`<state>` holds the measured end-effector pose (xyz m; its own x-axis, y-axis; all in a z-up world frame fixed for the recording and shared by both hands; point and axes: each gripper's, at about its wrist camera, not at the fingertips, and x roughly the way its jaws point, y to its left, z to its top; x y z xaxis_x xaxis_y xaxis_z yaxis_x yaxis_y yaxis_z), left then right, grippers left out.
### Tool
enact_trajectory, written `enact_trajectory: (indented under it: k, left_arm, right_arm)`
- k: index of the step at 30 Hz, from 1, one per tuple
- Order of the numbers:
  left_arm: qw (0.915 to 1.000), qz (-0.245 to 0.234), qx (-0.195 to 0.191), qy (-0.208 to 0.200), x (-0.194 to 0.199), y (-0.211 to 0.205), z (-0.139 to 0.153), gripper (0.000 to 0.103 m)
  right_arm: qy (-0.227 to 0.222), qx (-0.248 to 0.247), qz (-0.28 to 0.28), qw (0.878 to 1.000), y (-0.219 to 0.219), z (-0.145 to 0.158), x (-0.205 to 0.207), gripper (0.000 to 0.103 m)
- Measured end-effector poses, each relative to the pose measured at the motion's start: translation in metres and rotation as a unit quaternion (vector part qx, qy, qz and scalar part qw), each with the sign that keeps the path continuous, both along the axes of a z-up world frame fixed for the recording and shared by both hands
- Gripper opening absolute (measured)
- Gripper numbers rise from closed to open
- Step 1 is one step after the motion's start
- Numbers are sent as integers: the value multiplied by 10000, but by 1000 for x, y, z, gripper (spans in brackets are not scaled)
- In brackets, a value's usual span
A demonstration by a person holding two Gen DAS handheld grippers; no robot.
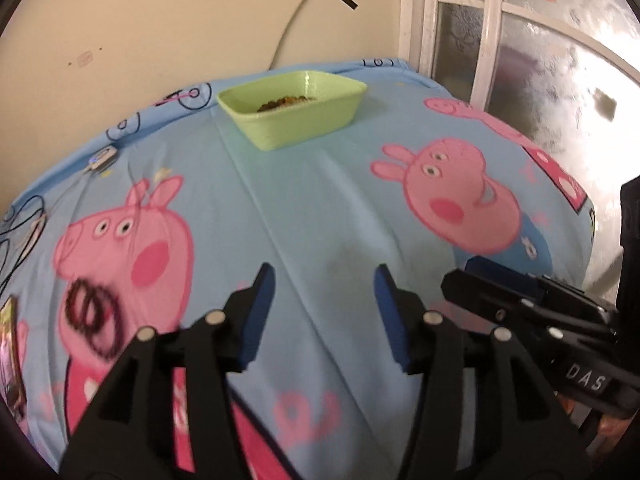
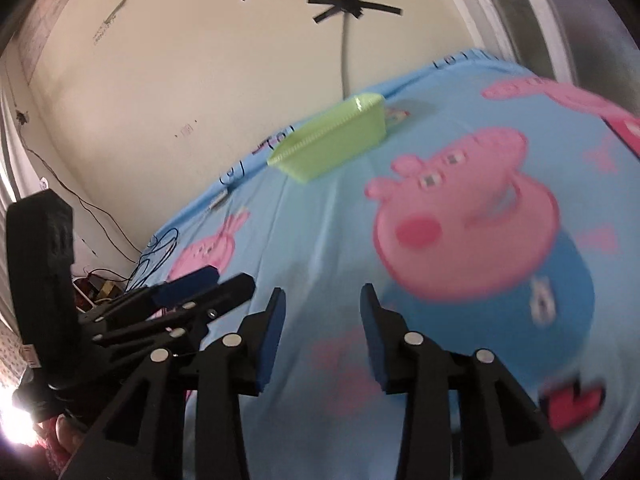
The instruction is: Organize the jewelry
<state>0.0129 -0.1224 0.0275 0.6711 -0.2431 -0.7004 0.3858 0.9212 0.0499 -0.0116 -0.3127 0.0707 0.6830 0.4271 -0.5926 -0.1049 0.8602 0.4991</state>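
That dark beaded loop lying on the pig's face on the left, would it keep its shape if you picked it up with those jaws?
Probably not. The beaded loop lies in overlapping coils on the bedsheet, so it is likely strung and floppy and would dangle from one pinched point. It looks light for its spread. Its small round beads might slip between pads, though blur hides detail.

Both wrist views toward green tray [image 1: 294, 110]

Pig-print cloth [image 1: 304, 200], taped cable [image 1: 288, 28], window [image 1: 520, 40]
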Motion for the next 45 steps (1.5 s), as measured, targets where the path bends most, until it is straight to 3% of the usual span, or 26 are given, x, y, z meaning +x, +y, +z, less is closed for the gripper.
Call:
enact_trajectory:
  k: [12,32,37,45]
  left_arm:
    - [9988,277,72,385,-34,17,-29,50]
    - [9985,153,-159,505,-36,15,-34,90]
    - [9980,107,-263,559,-38,15,-34,97]
    - [9980,141,-270,558,-41,14,-34,97]
  right_arm:
    - [154,-209,-147,9996,8,-2,-34,14]
    - [152,102,-198,9996,7,-10,-39,18]
    - [158,210,-222,9994,6,-11,-39,18]
    - [147,187,-242,9994,7,-11,-39,18]
